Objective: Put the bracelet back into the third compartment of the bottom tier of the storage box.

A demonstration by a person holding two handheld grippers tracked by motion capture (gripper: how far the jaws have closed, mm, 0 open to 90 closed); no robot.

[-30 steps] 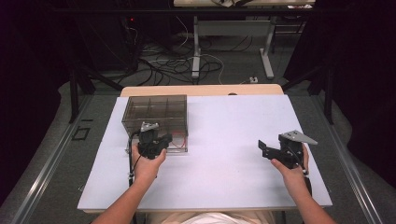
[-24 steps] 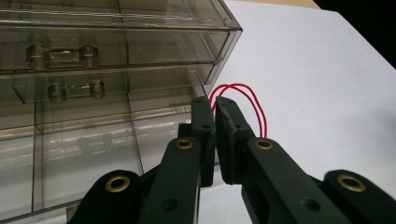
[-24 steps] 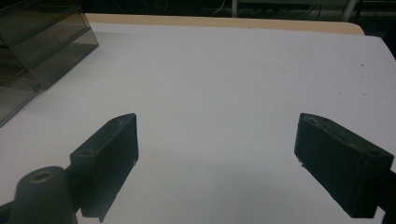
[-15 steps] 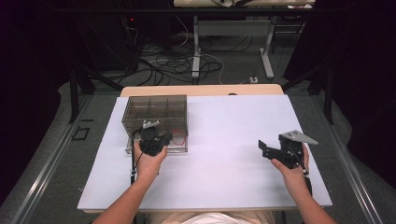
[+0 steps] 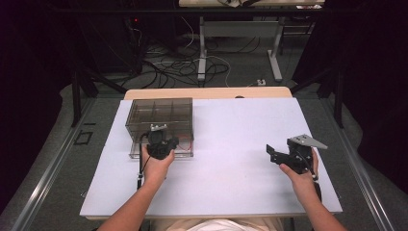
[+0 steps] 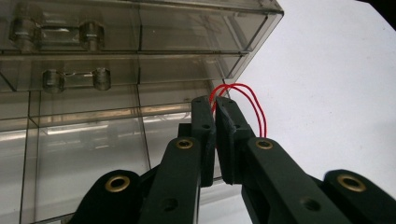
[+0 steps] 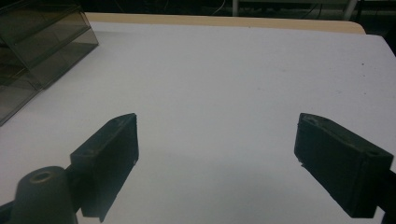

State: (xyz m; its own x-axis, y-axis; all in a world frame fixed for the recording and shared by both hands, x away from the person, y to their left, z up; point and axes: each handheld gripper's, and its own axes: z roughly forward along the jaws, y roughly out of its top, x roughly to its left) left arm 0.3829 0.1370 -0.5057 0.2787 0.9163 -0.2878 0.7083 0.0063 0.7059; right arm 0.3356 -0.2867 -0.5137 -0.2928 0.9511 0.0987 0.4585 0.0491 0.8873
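One clear box (image 5: 161,126) is seen in the high view, set on the white table (image 5: 231,163) at about ten o'clock from the table's middle, with one edge of bare wood showing at twelve o'clock. Through the lid of the box, six compartments are counted in the high view, in two rows of three. Two hinge-like clasps (image 6: 58,35) are counted on the box in the left gripper view, one above the other, toward ten o'clock of that view.

Two grippers are held, one in each hand. The left gripper (image 5: 161,144) is placed at the near wall of the box, at six o'clock of it. Its two jaws are pressed together, and red loops (image 6: 243,100) are pinched between the pads; three strands are counted arching from the tips toward three o'clock. Whether the strands are elastic bands or thin wire cannot be told. The loops are found just beside the box's near right corner, above the bare table.

The right gripper (image 5: 276,155) is held well apart from the box, at about four o'clock from the table's middle, its jaws pointed toward nine o'clock. In the right gripper view its two jaws are spread wide, with nothing between them but bare table, and one corner of the box (image 7: 42,42) is seen at ten o'clock
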